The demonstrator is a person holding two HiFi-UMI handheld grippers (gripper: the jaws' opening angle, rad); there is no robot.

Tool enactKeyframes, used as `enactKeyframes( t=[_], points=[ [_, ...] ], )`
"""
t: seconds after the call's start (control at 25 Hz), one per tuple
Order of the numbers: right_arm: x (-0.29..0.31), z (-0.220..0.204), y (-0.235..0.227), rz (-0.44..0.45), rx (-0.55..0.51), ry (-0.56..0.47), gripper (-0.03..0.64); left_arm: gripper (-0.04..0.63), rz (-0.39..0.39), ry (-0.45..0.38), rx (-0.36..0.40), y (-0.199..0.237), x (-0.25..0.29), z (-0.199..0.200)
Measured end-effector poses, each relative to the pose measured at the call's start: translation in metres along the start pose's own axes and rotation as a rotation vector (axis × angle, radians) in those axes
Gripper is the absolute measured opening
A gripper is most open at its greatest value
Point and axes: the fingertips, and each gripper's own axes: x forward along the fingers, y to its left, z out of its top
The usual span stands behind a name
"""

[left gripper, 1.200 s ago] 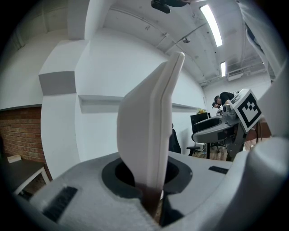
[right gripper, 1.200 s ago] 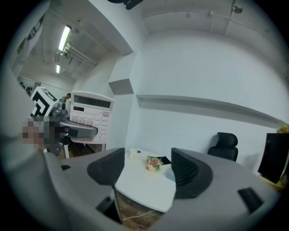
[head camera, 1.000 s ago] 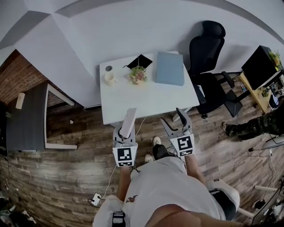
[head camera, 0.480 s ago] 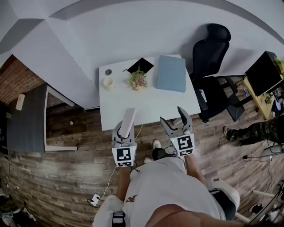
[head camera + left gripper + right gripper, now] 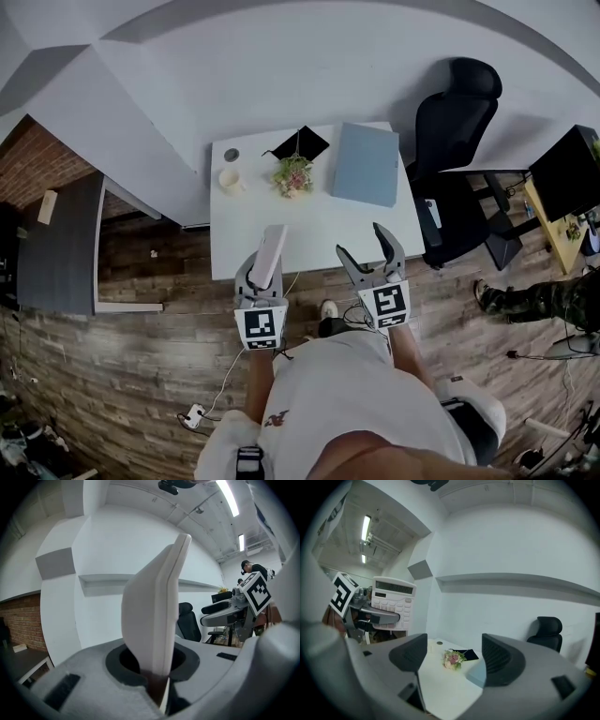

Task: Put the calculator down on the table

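Calculator [image 5: 154, 611] upright in clenched left claw [image 5: 264, 274], its base hidden; right claw [image 5: 364, 242] wide, empty.

Both grippers have moved in further over the table [image 5: 314, 220]. A second ago the calculator [image 5: 272, 244] in the left gripper [image 5: 264, 274] only just poked past the table's near edge; now its top end sits clearly in over the tabletop. The right gripper [image 5: 362, 242] was level with that near edge and now has both fingertips past it, above the tabletop. Its jaws have just been opening a little wider, with nothing between them. The person has stepped in, so the table's near edge is closer to their body than before
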Motion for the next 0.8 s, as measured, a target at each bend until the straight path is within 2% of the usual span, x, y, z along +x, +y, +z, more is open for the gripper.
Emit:
enactKeyframes(
  t=[0.4,0.8],
  points=[
    [0.014,-0.002,-0.031,0.059,0.003,-0.023,0.353,0.069,0.043,0.007,0.022,-0.016,0.027,0.011],
    [0.027,-0.006,-0.055,0.064,0.017,-0.031,0.353,0.069,0.049,0.014,0.034,-0.023,0.054,0.015]
  ],
)
